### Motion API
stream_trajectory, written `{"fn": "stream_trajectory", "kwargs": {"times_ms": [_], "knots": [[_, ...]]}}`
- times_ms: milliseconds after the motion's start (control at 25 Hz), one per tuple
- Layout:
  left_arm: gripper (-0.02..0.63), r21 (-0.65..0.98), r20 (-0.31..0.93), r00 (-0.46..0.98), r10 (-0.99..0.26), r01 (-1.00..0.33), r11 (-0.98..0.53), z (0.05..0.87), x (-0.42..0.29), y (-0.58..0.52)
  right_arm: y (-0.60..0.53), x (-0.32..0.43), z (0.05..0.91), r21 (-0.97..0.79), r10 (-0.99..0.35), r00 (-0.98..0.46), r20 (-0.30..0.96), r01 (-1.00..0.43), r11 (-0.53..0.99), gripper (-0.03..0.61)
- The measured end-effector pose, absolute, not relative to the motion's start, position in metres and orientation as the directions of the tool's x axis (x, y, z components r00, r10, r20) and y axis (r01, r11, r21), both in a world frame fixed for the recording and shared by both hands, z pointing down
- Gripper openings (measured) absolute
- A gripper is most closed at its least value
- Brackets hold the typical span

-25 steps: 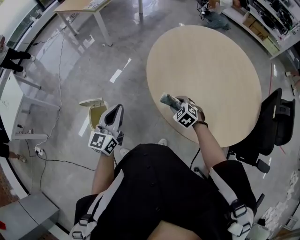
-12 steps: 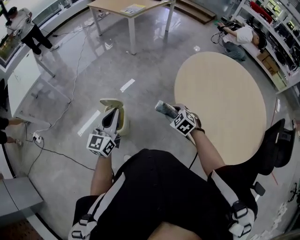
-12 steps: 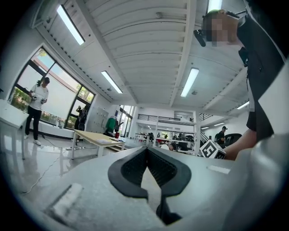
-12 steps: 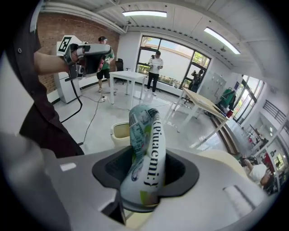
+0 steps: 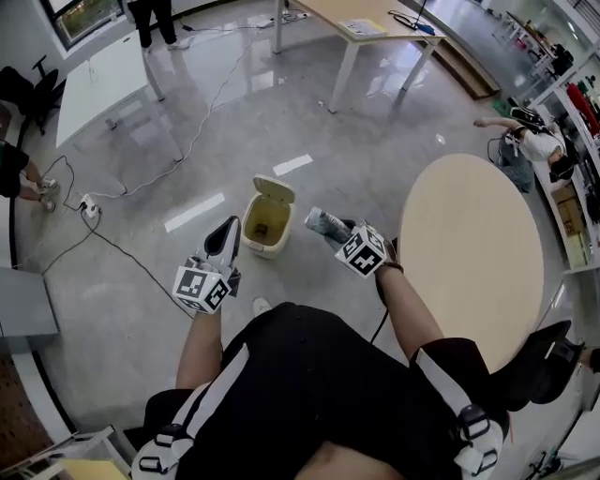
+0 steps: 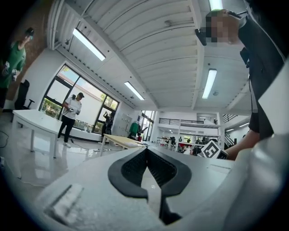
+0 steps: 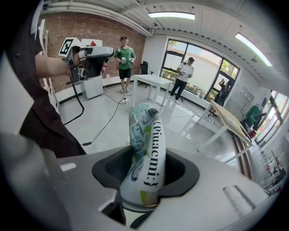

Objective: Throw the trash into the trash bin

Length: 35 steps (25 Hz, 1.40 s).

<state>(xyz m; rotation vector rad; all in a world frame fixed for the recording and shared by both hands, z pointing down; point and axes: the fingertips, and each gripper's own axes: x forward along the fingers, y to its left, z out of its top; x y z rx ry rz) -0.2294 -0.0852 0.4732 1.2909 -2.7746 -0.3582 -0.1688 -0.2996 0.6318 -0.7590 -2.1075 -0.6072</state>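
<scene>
Nearest to me, my left gripper [image 5: 230,226] is closed, pads together, nothing between them. It points out level over the floor [image 5: 141,309], just left of the trash bin in the head view. My right gripper [image 5: 341,231] is clamped on the trash [image 5: 322,222], a crumpled white and green packet with black print. About half of the packet sticks out past the jaws. The right gripper tilts downward. The packet is held up in the air, and in the head view its free end is just right of the bin's rim, not over the opening.

The trash bin [image 5: 262,248] is small and cream, standing on the grey glossy floor between the two grippers, slightly ahead of them. Its lid [image 5: 275,190] is flipped up at the far side. The opening faces up, and there is a small dark speck at the bottom that I can't identify.

To the right is a round wooden counter [image 5: 473,253] with a bare top, and a black chair [image 5: 536,356] at its near edge. White tape strips [image 5: 195,212] lie on the floor left of the bin. A cable runs to a power strip [image 5: 89,202] further left.

Further off are a white counter [image 5: 103,70] and a long wooden counter [image 5: 375,19]. In the right gripper view a person in a green shirt [image 7: 124,56] and one in white [image 7: 184,72] stand by the windows.
</scene>
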Motion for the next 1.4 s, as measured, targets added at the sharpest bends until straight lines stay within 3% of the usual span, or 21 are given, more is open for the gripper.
{"fn": "stream_trajectory", "kwargs": {"times_ms": [560, 880, 1400], "knots": [[0.002, 0.272, 0.054, -0.72, -0.692, -0.657, 0.704, 0.532, -0.223, 0.024, -0.149, -0.199, 0.682, 0.08, 0.421, -0.415, 0.806, 0.782, 0.618, 0.187], [0.002, 0.295, 0.119, -0.737, -0.665, -0.614, 0.733, 0.56, -0.213, 0.042, -0.13, -0.19, 0.709, 0.028, 0.43, -0.358, 0.829, 0.794, 0.607, 0.187], [0.002, 0.272, 0.182, -0.734, -0.654, -0.602, 0.751, 0.575, -0.26, -0.002, -0.14, -0.228, 0.747, -0.036, 0.442, -0.306, 0.843, 0.788, 0.614, 0.187]]}}
